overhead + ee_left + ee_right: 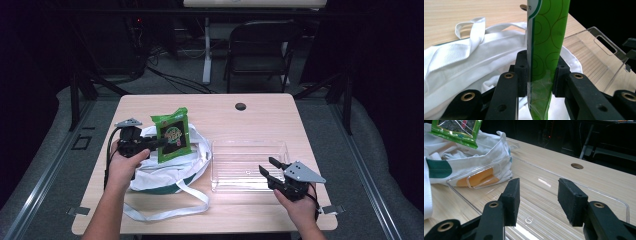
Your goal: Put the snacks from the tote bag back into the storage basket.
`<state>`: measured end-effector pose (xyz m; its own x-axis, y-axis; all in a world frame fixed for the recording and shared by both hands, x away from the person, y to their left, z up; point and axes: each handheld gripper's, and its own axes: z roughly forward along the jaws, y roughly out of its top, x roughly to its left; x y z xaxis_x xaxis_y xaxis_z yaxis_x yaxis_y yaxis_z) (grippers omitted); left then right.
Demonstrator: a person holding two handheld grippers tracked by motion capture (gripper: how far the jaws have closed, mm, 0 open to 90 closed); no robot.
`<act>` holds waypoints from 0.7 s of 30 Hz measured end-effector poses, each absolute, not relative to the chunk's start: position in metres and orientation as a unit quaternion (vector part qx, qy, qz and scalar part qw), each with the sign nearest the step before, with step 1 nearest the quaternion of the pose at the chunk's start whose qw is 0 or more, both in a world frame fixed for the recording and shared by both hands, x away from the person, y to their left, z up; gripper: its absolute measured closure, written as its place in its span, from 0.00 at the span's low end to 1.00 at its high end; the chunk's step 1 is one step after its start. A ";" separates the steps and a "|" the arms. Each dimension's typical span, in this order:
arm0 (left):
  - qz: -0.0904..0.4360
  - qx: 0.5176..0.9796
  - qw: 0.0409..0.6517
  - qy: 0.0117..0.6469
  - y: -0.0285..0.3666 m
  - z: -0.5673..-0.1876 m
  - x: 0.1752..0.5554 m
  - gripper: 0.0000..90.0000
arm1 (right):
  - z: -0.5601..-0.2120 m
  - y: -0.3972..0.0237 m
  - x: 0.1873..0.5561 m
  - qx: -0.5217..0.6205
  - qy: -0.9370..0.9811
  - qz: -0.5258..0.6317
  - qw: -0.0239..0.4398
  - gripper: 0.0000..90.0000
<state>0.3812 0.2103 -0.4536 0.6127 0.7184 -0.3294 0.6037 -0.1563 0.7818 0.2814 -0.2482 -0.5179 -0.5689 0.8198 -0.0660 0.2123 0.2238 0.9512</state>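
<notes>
A green snack packet (172, 134) stands upright over the open mouth of a white cloth bag (165, 172) on the left half of the table. My left gripper (159, 143) is shut on the packet's lower edge; in the left gripper view the pads pinch the packet (547, 37) from both sides above the bag (474, 55). Right of the bag lies a clear plastic tray (250, 143). My right gripper (266, 165) is open over the tray's near right part, with nothing between its jaws (539, 195). Through the tray wall (486, 173) I see the bag's orange and green print.
A long white bag strap (170, 207) trails toward the table's front edge. A round cable hole (240, 106) sits at the back of the wooden table. Beyond the table stands a dark folding chair (260, 50).
</notes>
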 end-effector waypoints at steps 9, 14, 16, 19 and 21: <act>0.074 0.763 0.490 0.415 0.196 -0.447 0.381 0.80 | -0.519 -0.247 0.282 0.352 0.725 0.514 0.293 0.61; 0.081 0.766 0.498 0.399 0.184 -0.440 0.383 0.80 | -0.519 -0.247 0.282 0.347 0.732 0.510 0.290 0.62; 0.080 0.767 0.501 0.393 0.181 -0.438 0.382 0.80 | -0.519 -0.246 0.282 0.345 0.734 0.508 0.290 0.63; 0.083 0.769 0.503 0.386 0.178 -0.437 0.381 0.80 | -0.519 -0.246 0.282 0.342 0.736 0.507 0.290 0.63; 0.083 0.769 0.508 0.378 0.175 -0.436 0.379 0.80 | -0.518 -0.245 0.282 0.340 0.740 0.504 0.289 0.64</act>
